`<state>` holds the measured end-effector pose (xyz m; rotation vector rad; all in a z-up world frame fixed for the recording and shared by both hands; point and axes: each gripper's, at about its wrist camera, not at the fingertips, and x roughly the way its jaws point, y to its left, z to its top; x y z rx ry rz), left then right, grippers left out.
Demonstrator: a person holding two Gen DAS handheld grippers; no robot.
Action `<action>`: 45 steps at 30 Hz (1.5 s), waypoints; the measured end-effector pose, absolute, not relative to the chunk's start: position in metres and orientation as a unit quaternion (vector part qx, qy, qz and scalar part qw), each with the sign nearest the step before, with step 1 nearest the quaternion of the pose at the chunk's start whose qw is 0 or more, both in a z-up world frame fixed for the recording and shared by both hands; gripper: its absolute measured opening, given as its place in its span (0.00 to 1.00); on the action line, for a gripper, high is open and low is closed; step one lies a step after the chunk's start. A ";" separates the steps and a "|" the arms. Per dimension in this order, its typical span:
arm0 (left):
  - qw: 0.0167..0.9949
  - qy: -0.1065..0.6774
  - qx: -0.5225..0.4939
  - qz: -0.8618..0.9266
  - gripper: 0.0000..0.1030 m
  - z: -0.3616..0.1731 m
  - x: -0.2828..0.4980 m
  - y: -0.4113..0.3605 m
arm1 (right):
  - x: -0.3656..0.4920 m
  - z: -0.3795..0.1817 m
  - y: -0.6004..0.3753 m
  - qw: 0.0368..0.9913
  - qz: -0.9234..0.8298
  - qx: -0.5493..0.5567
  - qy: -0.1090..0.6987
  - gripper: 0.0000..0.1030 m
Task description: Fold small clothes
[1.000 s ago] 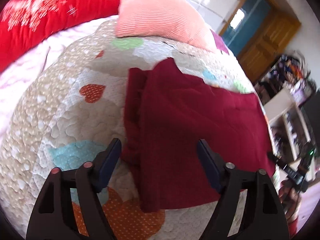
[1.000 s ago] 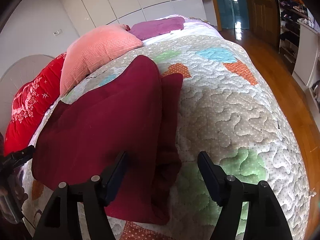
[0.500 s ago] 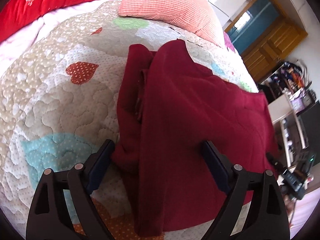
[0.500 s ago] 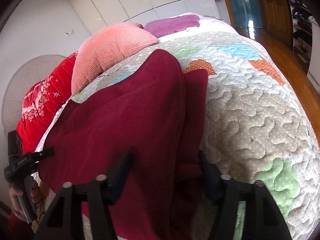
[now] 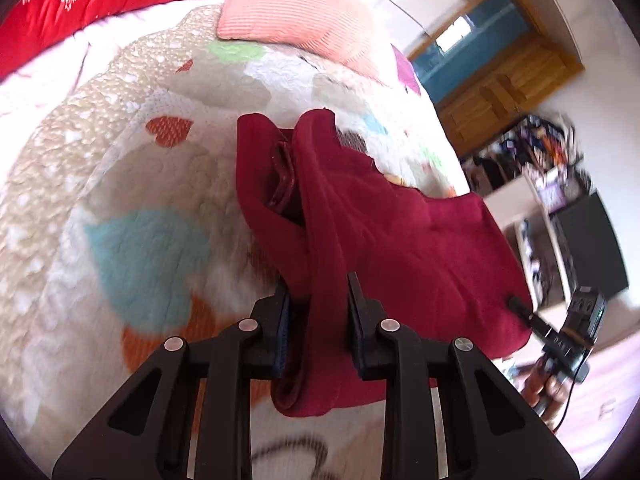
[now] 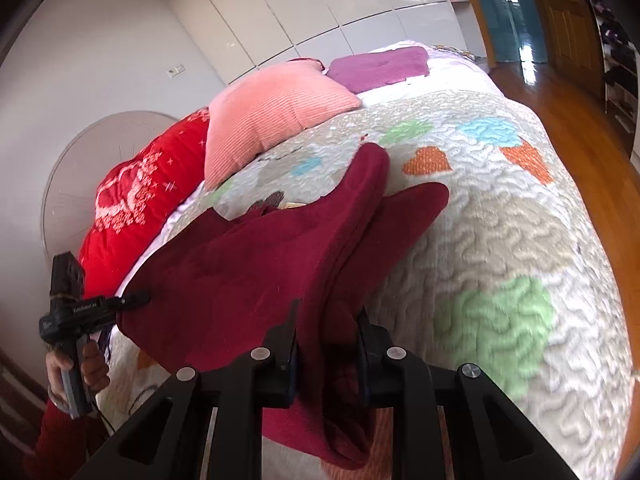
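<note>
A dark red garment (image 5: pixel 400 240) lies partly folded on a quilted bedspread with coloured hearts (image 5: pixel 140 220). My left gripper (image 5: pixel 318 292) is shut on the garment's near left edge, with bunched cloth between its pads. My right gripper (image 6: pixel 326 322) is shut on the opposite near edge of the same garment (image 6: pixel 260 272). The cloth is lifted a little off the quilt (image 6: pixel 520 240) and stretched between the two grippers. Each gripper shows in the other's view, the right one at the far right (image 5: pixel 516 303) and the left one at the far left (image 6: pixel 140 298).
A pink ribbed pillow (image 6: pixel 272 112), a red cushion (image 6: pixel 132 200) and a purple pillow (image 6: pixel 380 66) lie at the head of the bed. A wooden floor (image 6: pixel 580 92) and shelves run along the right side. A wooden door (image 5: pixel 500 92) stands beyond the bed.
Both grippers were open over the garment's side edges; they have moved in, closed on the cloth and lifted it slightly off the quilt.
</note>
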<state>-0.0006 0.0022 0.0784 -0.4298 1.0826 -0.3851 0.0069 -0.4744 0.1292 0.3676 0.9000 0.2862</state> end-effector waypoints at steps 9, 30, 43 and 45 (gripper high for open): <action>0.828 0.529 -0.134 -0.128 0.26 0.048 -0.041 -0.015 | -0.043 0.116 -0.484 0.879 0.036 0.123 0.460 0.28; 0.846 0.515 -0.103 -0.096 0.51 0.040 -0.032 -0.030 | 0.136 0.059 -0.262 0.866 0.139 -0.035 0.479 0.28; 0.847 0.516 -0.098 -0.082 0.58 0.036 -0.031 -0.039 | 0.089 0.096 -0.293 0.879 0.134 -0.035 0.456 0.28; 0.847 0.516 -0.097 -0.081 0.58 0.035 -0.031 -0.040 | 0.084 0.098 -0.300 0.881 0.132 -0.032 0.453 0.28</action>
